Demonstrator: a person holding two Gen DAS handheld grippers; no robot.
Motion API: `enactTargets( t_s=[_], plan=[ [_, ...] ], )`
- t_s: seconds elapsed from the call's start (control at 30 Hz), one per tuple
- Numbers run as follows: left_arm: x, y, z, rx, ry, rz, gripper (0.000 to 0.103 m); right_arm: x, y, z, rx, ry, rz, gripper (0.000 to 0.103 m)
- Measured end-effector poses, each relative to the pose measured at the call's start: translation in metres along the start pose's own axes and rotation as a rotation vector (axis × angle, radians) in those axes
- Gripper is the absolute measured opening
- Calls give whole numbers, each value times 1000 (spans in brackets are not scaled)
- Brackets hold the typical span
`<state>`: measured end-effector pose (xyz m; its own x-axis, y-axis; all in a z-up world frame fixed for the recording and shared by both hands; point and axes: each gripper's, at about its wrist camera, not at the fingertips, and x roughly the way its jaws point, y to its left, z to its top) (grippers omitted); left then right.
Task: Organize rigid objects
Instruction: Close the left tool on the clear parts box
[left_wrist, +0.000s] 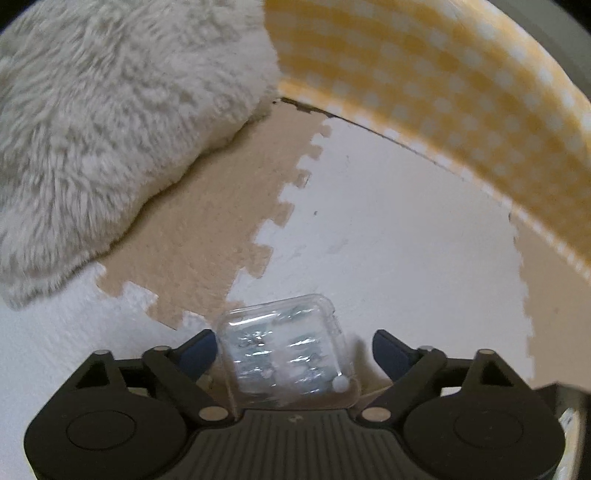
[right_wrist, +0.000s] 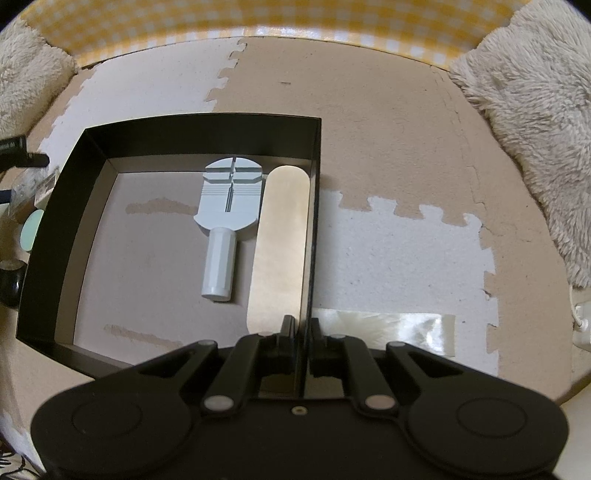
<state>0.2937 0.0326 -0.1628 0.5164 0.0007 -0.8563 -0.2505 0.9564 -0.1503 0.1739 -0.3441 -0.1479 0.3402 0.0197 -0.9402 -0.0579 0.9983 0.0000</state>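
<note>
Two grippers: left gripper (left_wrist: 293, 345) spread wide, clear plastic case (left_wrist: 288, 354) between fingers, ungripped; right gripper (right_wrist: 298, 330) clamped on black tray (right_wrist: 55, 236) wall.

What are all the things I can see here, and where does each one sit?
Clear plastic case: one, transparent, between the left gripper's fingers, on the mat.
Black box: one, open-topped, on the mat.
Watch tool: one, pale grey, lying inside the box.
Metal plate: one, oblong, silvery-tan, inside the box along its right wall.
Foam mat: tan and white interlocking tiles.
Fluffy cushions: cream, at the edges.
Left gripper: black, open.
Right gripper: black, shut on the box wall.
</note>
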Motion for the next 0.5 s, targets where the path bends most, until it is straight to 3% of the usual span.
enactTargets(
  t_s=[0.2, 0.5],
  plan=[
    [-4, 1, -4, 152, 18, -8, 80, 0, 0, 0, 0, -1, 1, 9],
    [-11, 17, -4, 85, 21, 24, 79, 0, 0, 0, 1, 0, 0, 9]
  ],
)
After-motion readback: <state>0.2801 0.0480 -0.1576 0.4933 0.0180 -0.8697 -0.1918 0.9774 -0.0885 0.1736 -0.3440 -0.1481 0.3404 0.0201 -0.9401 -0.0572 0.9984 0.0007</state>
